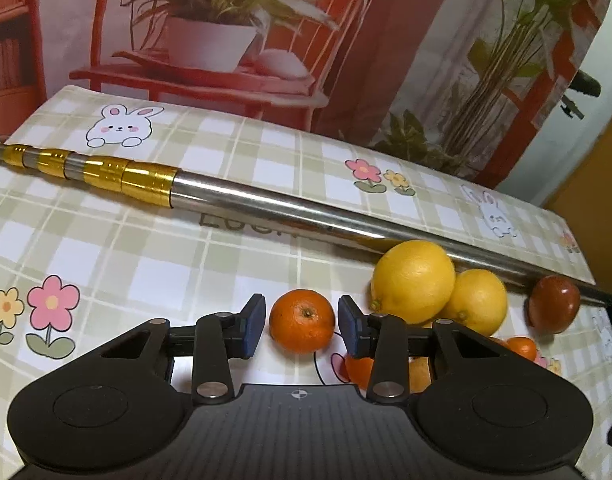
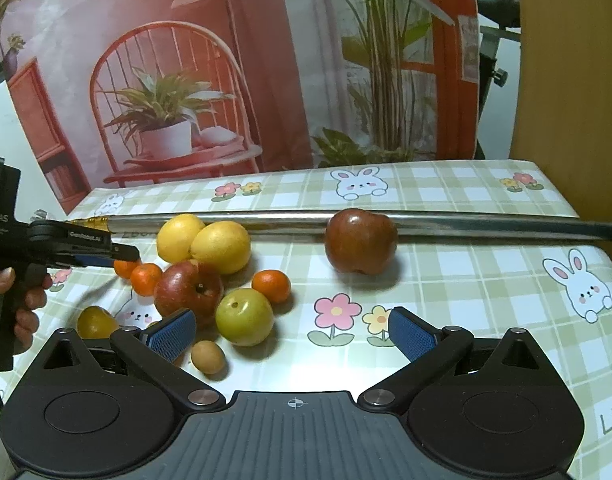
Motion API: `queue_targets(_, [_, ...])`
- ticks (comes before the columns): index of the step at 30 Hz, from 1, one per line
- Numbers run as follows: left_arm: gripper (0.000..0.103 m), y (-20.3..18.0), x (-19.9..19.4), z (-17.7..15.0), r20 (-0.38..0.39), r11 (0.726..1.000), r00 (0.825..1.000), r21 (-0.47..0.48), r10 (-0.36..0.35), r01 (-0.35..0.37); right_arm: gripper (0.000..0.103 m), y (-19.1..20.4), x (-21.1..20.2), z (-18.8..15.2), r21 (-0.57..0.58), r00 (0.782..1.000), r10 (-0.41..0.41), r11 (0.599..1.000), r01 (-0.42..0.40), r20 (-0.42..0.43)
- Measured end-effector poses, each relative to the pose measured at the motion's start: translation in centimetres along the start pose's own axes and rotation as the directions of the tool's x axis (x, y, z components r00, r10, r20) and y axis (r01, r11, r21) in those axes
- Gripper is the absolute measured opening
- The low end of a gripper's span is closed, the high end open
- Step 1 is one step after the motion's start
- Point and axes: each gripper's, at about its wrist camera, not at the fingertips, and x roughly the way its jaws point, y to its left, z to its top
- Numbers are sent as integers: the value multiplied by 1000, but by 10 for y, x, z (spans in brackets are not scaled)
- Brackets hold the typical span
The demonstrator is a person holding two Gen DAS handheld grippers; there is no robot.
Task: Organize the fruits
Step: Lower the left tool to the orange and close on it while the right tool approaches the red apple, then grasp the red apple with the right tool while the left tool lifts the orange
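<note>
Bench (image 2: pixel 445 280) covered by a green-checked cloth printed with rabbits and flowers. A telescopic metal pole (image 1: pixel 266 204), steel with gold segments at one end, lies across it. Behind hangs a printed backdrop (image 2: pixel 234 60) showing a red chair and potted plants.

The tablecloth (image 1: pixel 154 264) carries printed grey lettering. In the left wrist view a word sits just under the metal pole (image 1: pixel 290 210), which hides its upper half and its end; the visible part looks like "LUCK", though the letters are cut and not certain. In the right wrist view the same print shows at the cloth's right edge as "LU", cut off by the frame. Also in that view, the left gripper (image 2: pixel 126 254) bears small white lettering along its side, beginning with something like "iGeni" and ending in "AI"; it is too small to read fully. More white marks on its body are illegible.
</note>
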Motion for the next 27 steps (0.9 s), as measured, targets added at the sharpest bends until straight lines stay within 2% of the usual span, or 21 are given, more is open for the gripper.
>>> queue_targets(7, [38,-6,6,-1,-16,999,1000,51,20,-19,102,-6,4,-1,10,1000,-6,1000,6,-5])
queue_targets(12, [38,-9,-5,-6,13,994,999,105,30,-31,102,-8,10,2,-11,1000,1,1000,0,9])
queue_targets(17, [38,-8,-24,-9,40,994,999,105,3,-7,100,-23,28,12,3,999,14,1000,-14,48])
queue_targets(23, [38,-16,-50,-15,67,991,997,131,-32,23,98,-38,56,28,-16,989,-27,999,29,144])
queue_targets(27, [38,-22,-65,-21,76,990,996,138,-52,41,98,-51,82,38,24,990,-61,998,59,131])
